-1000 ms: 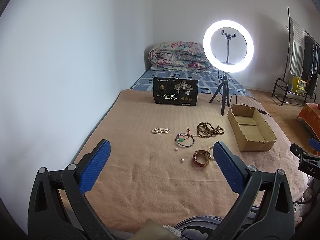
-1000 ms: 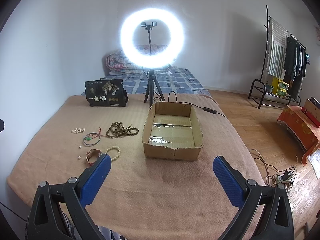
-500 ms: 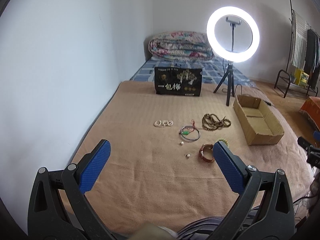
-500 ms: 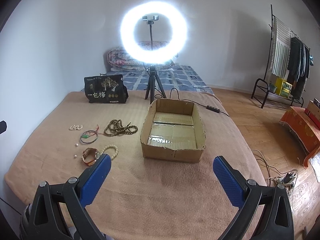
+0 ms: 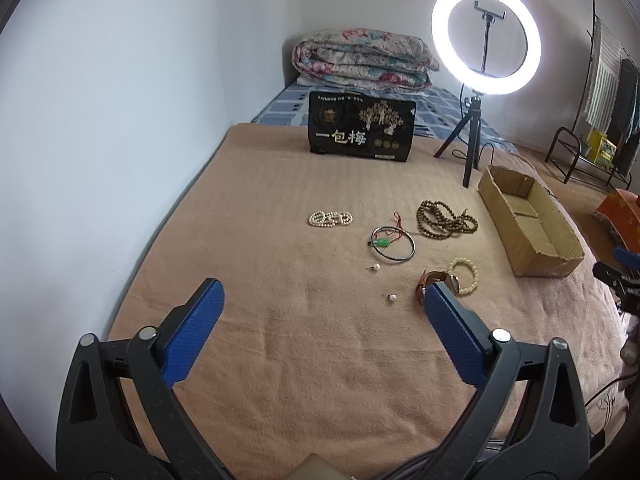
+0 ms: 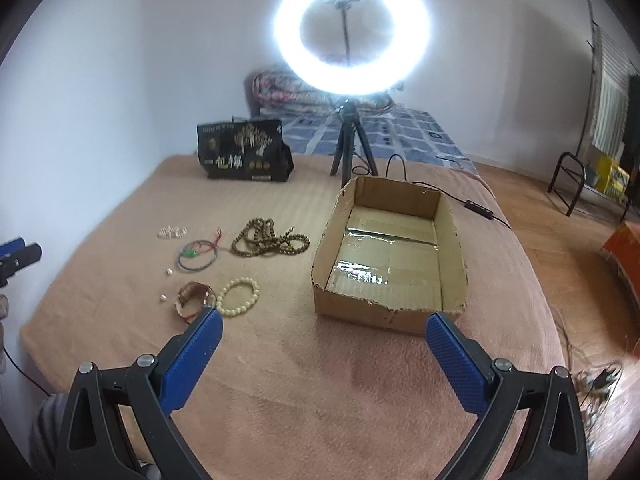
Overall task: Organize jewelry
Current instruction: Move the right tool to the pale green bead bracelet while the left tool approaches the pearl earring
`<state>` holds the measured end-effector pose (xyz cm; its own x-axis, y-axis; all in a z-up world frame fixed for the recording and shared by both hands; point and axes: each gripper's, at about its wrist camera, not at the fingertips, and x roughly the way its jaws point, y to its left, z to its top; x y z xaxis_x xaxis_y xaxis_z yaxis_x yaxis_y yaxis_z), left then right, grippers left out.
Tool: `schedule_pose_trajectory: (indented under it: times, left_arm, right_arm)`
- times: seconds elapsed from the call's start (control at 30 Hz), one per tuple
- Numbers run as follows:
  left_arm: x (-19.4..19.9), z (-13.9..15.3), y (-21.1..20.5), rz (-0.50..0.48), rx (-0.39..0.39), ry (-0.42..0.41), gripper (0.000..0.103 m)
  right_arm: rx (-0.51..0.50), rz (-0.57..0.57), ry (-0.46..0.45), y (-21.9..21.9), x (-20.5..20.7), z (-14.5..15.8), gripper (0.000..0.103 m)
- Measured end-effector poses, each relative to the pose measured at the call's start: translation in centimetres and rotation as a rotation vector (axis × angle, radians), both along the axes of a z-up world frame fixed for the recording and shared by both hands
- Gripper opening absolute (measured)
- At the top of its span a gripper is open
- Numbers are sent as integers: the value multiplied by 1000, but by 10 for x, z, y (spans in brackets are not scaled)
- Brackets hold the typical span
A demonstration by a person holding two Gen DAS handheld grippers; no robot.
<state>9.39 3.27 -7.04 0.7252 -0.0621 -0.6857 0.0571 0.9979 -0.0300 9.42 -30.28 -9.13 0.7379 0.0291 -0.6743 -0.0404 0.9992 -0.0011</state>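
Note:
Jewelry lies spread on a tan blanket [image 5: 320,360]: a pearl strand [image 5: 331,218], a metal bangle with a green charm and red cord [image 5: 392,243], brown prayer beads [image 5: 445,220], a cream bead bracelet [image 5: 464,274], a brown-strap watch [image 5: 434,282] and two loose pearls [image 5: 392,298]. An empty cardboard box [image 6: 390,256] stands to their right. My left gripper [image 5: 322,296] hovers open over the blanket, short of the jewelry. My right gripper [image 6: 322,326] is open too, near the box's front wall [image 6: 372,316], its left finger [image 6: 192,354] beside the watch [image 6: 194,298] and cream bracelet [image 6: 239,296].
A lit ring light on a tripod [image 5: 485,36] stands behind the box, its cable [image 6: 476,208] trailing right. A black printed bag [image 5: 362,128] stands upright at the back, a folded quilt [image 5: 362,60] beyond it. A wall runs along the left; a clothes rack [image 5: 600,92] and floor lie right.
Both grippers have moved forward and lower toward the blanket, so the jewelry and box look nearer. Both stay open. Nothing on the blanket has shifted.

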Motion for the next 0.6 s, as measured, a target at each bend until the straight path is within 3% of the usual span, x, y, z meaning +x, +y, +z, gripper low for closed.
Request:
schedule_pose_trajectory:
  times: [0.13,0.43,0.6]
  left_arm:
    - [13,-14,3,-22,-16,45,92]
    - [34,-43,-5,-95,-47,125,69]
    - [42,-56,-15,-139,-54,152,57]
  right_arm:
    - [-10,42,44,8,24,-9,98]
    - [-36,162,128,35,73,-29,84]
    - [-23,218,183,49,99,-44,70]
